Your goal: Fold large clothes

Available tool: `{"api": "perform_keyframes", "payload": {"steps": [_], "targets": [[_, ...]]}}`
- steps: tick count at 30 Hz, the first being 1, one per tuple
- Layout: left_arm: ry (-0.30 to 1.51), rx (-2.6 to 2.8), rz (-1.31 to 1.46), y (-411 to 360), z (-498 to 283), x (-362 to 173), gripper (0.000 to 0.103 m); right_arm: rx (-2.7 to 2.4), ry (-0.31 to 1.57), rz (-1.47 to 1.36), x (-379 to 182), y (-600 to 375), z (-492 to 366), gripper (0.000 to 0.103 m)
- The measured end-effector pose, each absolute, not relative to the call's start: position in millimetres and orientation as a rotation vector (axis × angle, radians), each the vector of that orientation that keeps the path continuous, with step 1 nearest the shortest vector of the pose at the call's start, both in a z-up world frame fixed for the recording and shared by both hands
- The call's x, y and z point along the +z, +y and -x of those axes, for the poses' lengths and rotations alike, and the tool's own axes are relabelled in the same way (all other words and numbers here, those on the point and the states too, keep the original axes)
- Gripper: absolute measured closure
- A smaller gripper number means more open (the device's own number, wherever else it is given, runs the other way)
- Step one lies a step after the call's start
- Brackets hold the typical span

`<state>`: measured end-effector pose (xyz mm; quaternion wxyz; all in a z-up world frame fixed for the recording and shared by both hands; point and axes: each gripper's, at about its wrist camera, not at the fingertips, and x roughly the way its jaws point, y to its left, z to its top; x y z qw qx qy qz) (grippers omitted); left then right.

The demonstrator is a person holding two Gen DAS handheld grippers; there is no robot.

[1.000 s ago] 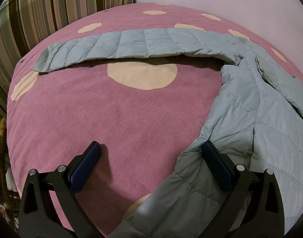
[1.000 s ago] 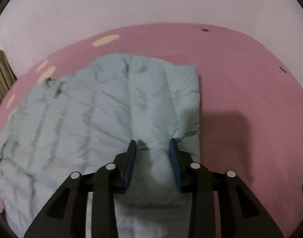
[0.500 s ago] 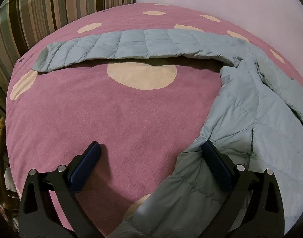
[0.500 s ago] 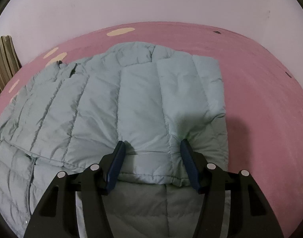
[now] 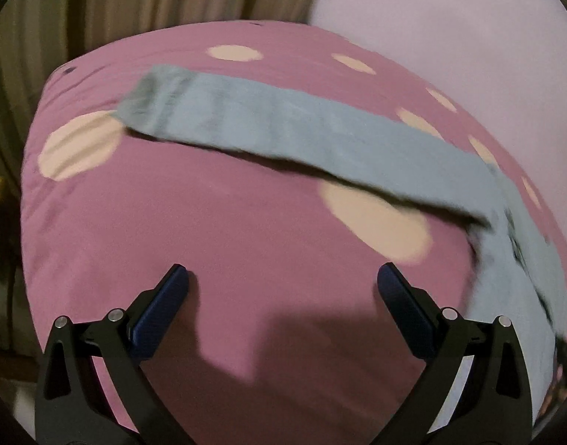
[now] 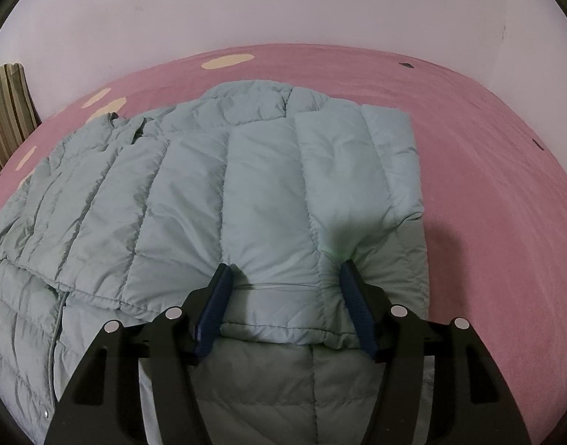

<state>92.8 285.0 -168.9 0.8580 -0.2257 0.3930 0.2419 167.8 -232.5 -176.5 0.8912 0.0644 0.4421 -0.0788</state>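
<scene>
A pale blue-grey quilted puffer jacket (image 6: pixel 216 200) lies on a pink bed cover (image 6: pixel 487 170). Its right sleeve is folded across the body. My right gripper (image 6: pixel 283 278) is open, its fingers (image 6: pixel 218 289) pressing into the folded sleeve near its cuff edge. In the left wrist view the jacket's other sleeve (image 5: pixel 283 126) stretches out flat toward the far left, its cuff (image 5: pixel 146 100) near the bed's edge. My left gripper (image 5: pixel 283 282) is wide open and empty over bare pink cover (image 5: pixel 209 230), short of that sleeve.
The cover has cream dots (image 5: pixel 376 215). A striped curtain (image 5: pixel 98 11) hangs behind the bed at left; it also shows in the right wrist view (image 6: pixel 5 111). A pale wall (image 6: pixel 283 11) runs along the far side.
My left gripper has swung left off the jacket's side onto bare cover; the view is blurred. My right gripper has opened from its grip and the sleeve now lies folded over the body.
</scene>
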Motion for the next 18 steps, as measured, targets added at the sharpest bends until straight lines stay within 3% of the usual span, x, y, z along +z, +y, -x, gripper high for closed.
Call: {"api": "perform_keyframes", "payload": {"steps": [18], "targets": [[0.626, 0.535, 0.739, 414.4, -112.8, -179.0, 0.005, -0.17, 0.909, -0.115, -177.0, -233.2, -171.4, 0.042]]}}
